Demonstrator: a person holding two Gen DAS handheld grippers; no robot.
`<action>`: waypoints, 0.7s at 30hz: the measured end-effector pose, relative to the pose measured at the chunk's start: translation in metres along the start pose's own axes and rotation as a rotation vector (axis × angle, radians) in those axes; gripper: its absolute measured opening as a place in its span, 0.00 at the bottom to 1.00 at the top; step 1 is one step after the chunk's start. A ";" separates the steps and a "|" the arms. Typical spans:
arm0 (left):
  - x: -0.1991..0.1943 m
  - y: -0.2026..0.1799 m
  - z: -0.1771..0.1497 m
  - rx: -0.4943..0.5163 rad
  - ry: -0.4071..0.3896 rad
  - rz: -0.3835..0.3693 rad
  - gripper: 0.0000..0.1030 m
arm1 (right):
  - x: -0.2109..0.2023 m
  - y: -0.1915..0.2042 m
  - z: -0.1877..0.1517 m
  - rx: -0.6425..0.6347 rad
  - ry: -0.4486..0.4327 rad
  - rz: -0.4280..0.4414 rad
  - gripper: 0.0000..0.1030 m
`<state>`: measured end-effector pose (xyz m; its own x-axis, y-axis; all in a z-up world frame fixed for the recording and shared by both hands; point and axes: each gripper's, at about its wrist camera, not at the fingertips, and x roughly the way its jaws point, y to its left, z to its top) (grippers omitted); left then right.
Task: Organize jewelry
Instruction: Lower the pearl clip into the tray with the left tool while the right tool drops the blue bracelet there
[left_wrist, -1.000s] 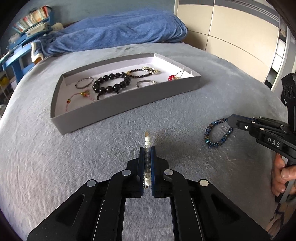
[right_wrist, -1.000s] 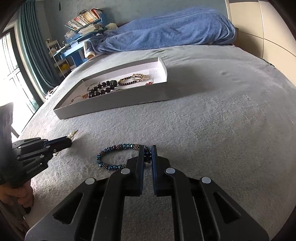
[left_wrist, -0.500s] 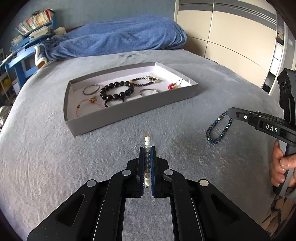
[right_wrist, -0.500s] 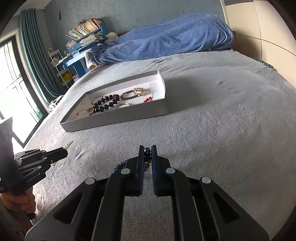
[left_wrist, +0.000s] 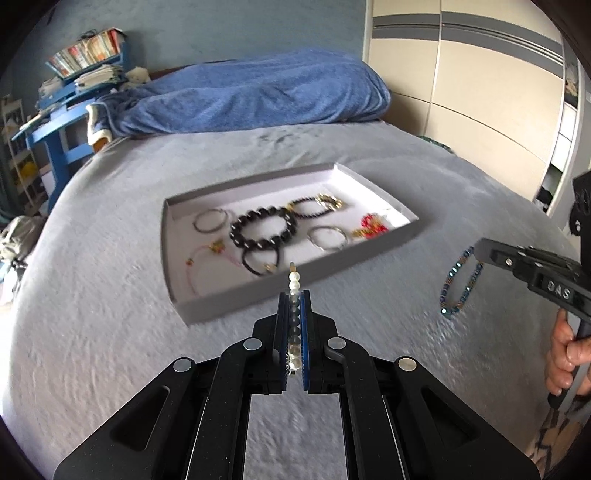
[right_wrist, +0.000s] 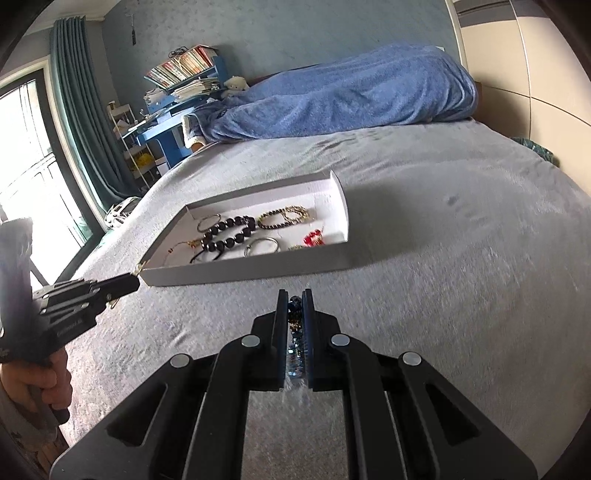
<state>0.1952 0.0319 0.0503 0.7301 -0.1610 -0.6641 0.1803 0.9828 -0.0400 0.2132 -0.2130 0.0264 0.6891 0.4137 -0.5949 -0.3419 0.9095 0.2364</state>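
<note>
A shallow grey tray (left_wrist: 280, 291) (right_wrist: 343, 206) lies on the grey bed with several bracelets in it, among them a black bead bracelet (left_wrist: 264, 229) (right_wrist: 229, 234). My left gripper (left_wrist: 294, 295) is shut on a white pearl bracelet (left_wrist: 294, 280), held above the bed just before the tray's near wall. My right gripper (right_wrist: 295, 295) (left_wrist: 480, 254) is shut on a blue bead bracelet (left_wrist: 460, 284) (right_wrist: 295, 314), which hangs in the air to the right of the tray.
A blue blanket (left_wrist: 251, 96) (right_wrist: 343, 99) is heaped at the far end of the bed. A blue desk with books (left_wrist: 70, 96) stands at the left. Cream wardrobe doors (left_wrist: 480, 92) stand at the right.
Both grippers have risen and moved toward the tray. The right gripper has lifted the blue bead bracelet off the bed. The left still holds the pearl bracelet.
</note>
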 end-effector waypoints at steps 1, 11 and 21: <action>0.001 0.002 0.003 -0.001 -0.002 0.006 0.06 | 0.000 0.002 0.003 -0.005 -0.004 0.003 0.07; 0.024 0.027 0.037 -0.033 0.002 0.048 0.06 | 0.007 0.024 0.044 -0.054 -0.049 0.038 0.07; 0.069 0.053 0.048 -0.077 0.064 0.081 0.06 | 0.046 0.063 0.091 -0.107 -0.048 0.088 0.07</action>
<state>0.2863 0.0682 0.0380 0.6963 -0.0771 -0.7136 0.0692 0.9968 -0.0401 0.2814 -0.1330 0.0845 0.6825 0.4955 -0.5373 -0.4666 0.8612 0.2015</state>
